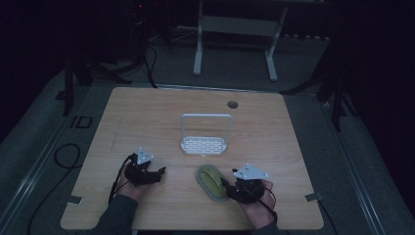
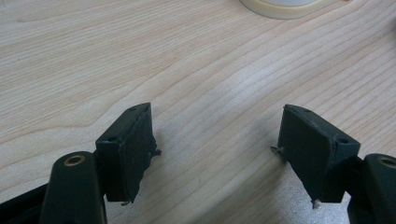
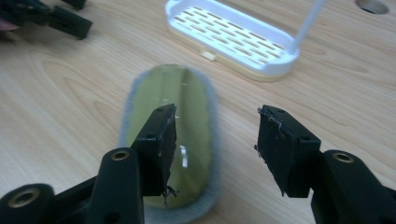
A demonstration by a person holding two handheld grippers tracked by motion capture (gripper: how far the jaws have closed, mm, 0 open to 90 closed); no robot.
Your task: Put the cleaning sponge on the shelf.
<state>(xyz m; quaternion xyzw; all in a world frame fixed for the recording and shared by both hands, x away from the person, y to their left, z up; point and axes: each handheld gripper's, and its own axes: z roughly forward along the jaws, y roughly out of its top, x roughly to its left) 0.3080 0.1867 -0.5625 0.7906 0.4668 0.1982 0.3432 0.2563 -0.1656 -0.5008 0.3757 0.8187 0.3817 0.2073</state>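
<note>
Step in hand, as judged: approach to grasp. The right gripper [image 3: 215, 149] hovers with jaws spread, nothing between them, its left jaw over the near end of the yellow-green oval pad [image 3: 173, 121] (grey-rimmed, lying flat on the table [image 1: 293, 142]). The next move calls for lowering and centring on the pad's rim before closing. At 9 o'clock, the left gripper [image 2: 215, 149] is also spread, over bare wood. At 12 o'clock stands the white slotted rack [image 1: 204, 143].

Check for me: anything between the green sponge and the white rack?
Nothing: bare wood separates the sponge from the rack in the right gripper view.
</note>
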